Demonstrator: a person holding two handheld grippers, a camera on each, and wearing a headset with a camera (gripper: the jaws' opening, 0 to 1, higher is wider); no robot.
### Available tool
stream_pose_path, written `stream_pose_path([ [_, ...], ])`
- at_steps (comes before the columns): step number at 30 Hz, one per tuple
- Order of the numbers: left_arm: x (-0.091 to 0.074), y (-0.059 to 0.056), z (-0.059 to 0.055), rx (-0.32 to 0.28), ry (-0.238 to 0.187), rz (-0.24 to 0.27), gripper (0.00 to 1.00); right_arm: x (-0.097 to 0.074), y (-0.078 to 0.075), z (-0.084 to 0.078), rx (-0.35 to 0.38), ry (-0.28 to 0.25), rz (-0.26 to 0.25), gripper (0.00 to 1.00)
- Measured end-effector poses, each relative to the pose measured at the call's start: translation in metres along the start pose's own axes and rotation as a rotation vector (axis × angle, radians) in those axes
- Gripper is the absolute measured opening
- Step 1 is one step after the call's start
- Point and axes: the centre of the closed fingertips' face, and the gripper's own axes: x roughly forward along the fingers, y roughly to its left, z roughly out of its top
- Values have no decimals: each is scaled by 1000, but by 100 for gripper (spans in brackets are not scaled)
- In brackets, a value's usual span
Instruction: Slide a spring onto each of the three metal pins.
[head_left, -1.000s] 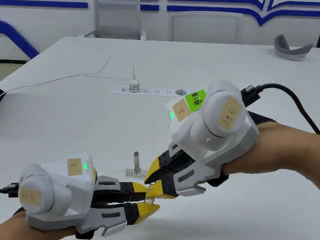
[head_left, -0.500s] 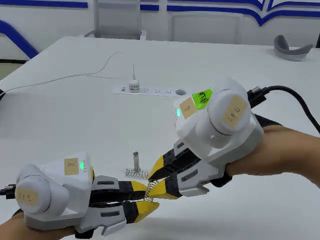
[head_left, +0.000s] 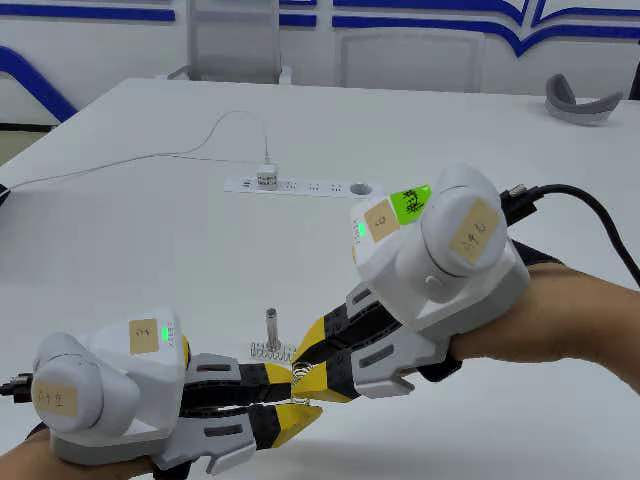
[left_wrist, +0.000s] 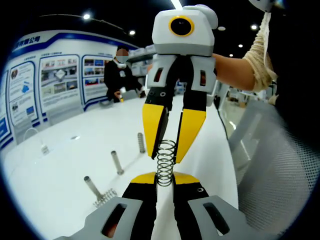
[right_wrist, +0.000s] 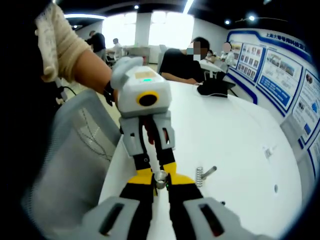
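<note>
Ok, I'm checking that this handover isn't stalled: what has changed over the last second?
The right claw has drawn slightly back to the person's right, baring more of the spring between it and the left claw. Both still grip it. The upright pin and loose springs beside it are unmoved.

Three metal pins (left_wrist: 116, 162) stand on the tabletop (left_wrist: 60, 165). One spring (left_wrist: 166, 161) sits between two tongs, the left tongs (left_wrist: 165, 180) and the right tongs (left_wrist: 167, 151). A cluster of loose springs (left_wrist: 105, 196) lies by one pin, too small to count.
</note>
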Motion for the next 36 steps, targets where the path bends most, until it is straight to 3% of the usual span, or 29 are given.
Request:
stream_pose_path([
  [11, -3, 5, 0, -13, -6, 25, 13, -2, -4, -2, 12, 13, -16, 12],
  [19, -8, 10, -4, -48, -5, 45, 24, -6, -10, -2, 18, 12, -35, 12],
  [30, -23, 25, -11, -82, -5, 107, 32, -18, -26, -5, 38, 11, -78, 12],
  [36, -27, 28, -14, -97, -8, 128, 35, -25, -37, -6, 53, 8, -108, 12],
])
